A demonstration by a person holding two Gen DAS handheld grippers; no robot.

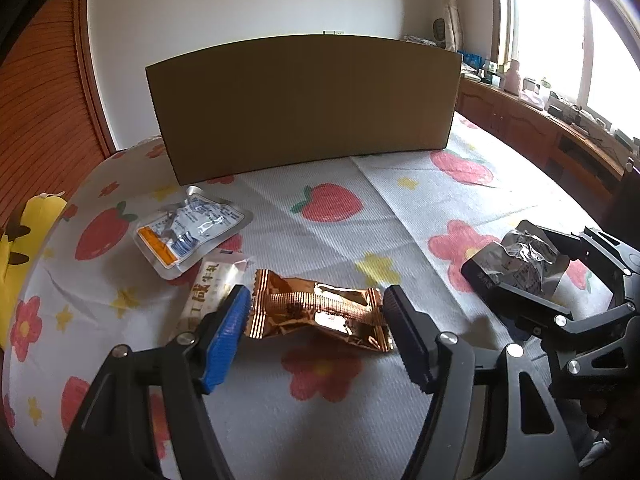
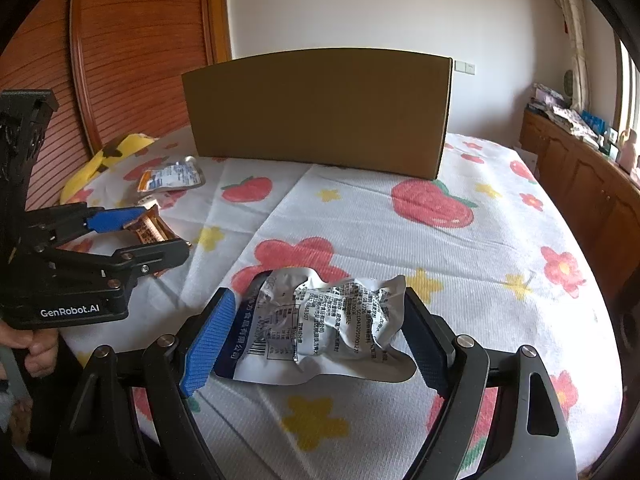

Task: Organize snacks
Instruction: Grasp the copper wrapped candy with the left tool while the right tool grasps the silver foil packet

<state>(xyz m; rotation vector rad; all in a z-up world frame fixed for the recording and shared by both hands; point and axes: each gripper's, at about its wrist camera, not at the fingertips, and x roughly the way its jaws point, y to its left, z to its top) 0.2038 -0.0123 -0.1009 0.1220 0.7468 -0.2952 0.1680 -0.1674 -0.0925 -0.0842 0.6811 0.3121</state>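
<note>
On the flowered bedcover, my left gripper [image 1: 316, 312] brackets the gold wrapper [image 1: 320, 312] crosswise, pads at both ends without squeezing, while my right gripper [image 2: 320, 340] loosely straddles the crumpled silver pouch [image 2: 324, 328], cardboard box [image 2: 320, 112] straight ahead

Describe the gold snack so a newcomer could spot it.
Start at the cardboard box standing on the flowered cloth. Nearer than it, between the left tool's fingers, lies the gold wrapper. It alone is shiny copper-gold with crimped ends; its neighbours are white or silver.
</note>
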